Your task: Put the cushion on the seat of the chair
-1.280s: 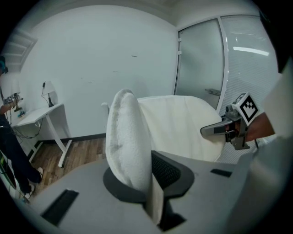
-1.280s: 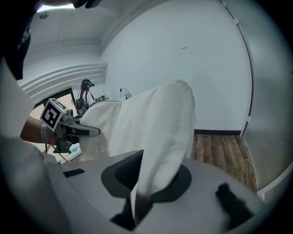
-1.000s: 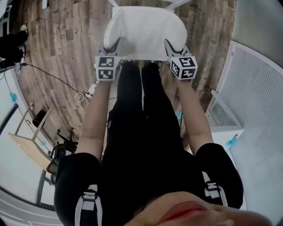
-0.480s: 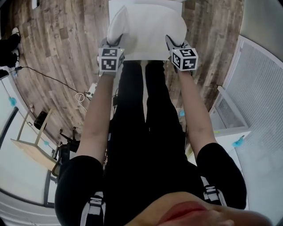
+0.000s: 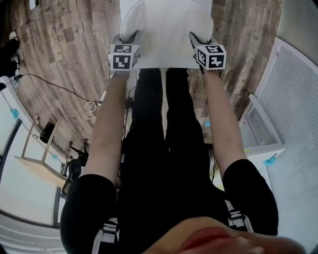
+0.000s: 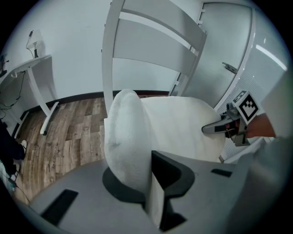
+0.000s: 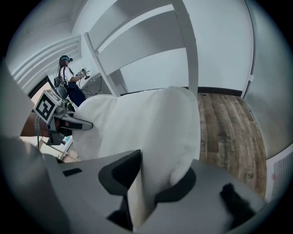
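Observation:
A white cushion (image 5: pixel 166 30) hangs low over the white chair (image 5: pixel 125 6), stretched between both grippers. My left gripper (image 5: pixel 128 40) is shut on the cushion's near left corner (image 6: pixel 126 137), which is squeezed thin between the jaws (image 6: pixel 137 178). My right gripper (image 5: pixel 195 39) holds the near right corner (image 7: pixel 174 137). Its jaws (image 7: pixel 158 178) have just been opening, and the puffy corner still fills the gap and touches both pads. The chair's slatted backrest (image 6: pixel 151 50) (image 7: pixel 137 55) rises just behind the cushion. The seat is mostly hidden under it.
My legs (image 5: pixel 164 124) stand right at the chair's front. Wooden floor (image 5: pixel 64 44) lies on both sides, with a cable (image 5: pixel 54 84) at the left. A white desk (image 6: pixel 32 73) stands left, a grilled panel (image 5: pixel 293 99) right. Another person (image 7: pixel 68 82) stands far off.
Both grippers have sunk with the cushion toward the chair seat, moving up the head view. The cushion now lies flatter and spreads over more of the seat.

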{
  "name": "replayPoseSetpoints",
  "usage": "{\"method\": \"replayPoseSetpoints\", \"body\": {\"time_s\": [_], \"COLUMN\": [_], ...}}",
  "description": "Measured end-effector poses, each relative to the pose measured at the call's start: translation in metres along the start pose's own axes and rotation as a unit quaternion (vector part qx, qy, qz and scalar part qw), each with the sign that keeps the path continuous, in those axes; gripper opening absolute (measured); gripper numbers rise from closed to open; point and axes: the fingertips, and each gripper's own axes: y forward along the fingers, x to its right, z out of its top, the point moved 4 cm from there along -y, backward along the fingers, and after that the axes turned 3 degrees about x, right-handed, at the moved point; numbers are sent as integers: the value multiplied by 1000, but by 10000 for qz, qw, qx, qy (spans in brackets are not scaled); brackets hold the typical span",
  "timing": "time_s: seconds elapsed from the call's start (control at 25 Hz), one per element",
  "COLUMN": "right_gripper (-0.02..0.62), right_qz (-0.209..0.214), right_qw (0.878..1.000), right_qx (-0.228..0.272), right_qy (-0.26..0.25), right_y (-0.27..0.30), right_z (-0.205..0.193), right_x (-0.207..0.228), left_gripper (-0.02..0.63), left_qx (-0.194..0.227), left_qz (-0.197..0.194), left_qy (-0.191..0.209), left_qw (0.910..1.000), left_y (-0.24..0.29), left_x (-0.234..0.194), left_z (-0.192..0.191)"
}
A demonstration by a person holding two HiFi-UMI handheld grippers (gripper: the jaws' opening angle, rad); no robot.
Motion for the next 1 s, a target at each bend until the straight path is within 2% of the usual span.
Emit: {"method": "replayPoseSetpoints", "body": {"time_s": [0.12, 0.4, 0.52, 0.8, 1.0], "right_gripper": [137, 159, 189, 265, 310], "right_qz": [-58, -154, -290, -541, -781], "right_qw": [9999, 9994, 9989, 9975, 9954], "right_qx": [-106, -308, -356, -460, -545], "right_qy": [-63, -63, -43, -24, 46], "right_y": [8, 23, 26, 27, 21], "right_z": [1, -2, -5, -9, -12], "right_x": [8, 19, 25, 40, 52], "left_gripper": [70, 82, 100, 214, 329], "left_qx": [-137, -323, -345, -374, -417], "left_qz": [-10, 4, 108, 282, 553], "left_qy": [0, 25, 36, -155, -236], "left_qw": [9999, 9995, 9993, 9988, 9973], "left_y": [11, 31, 36, 41, 36], "left_x": [-8, -18, -20, -32, -44], "left_z": [-1, -3, -5, -9, -18]}}
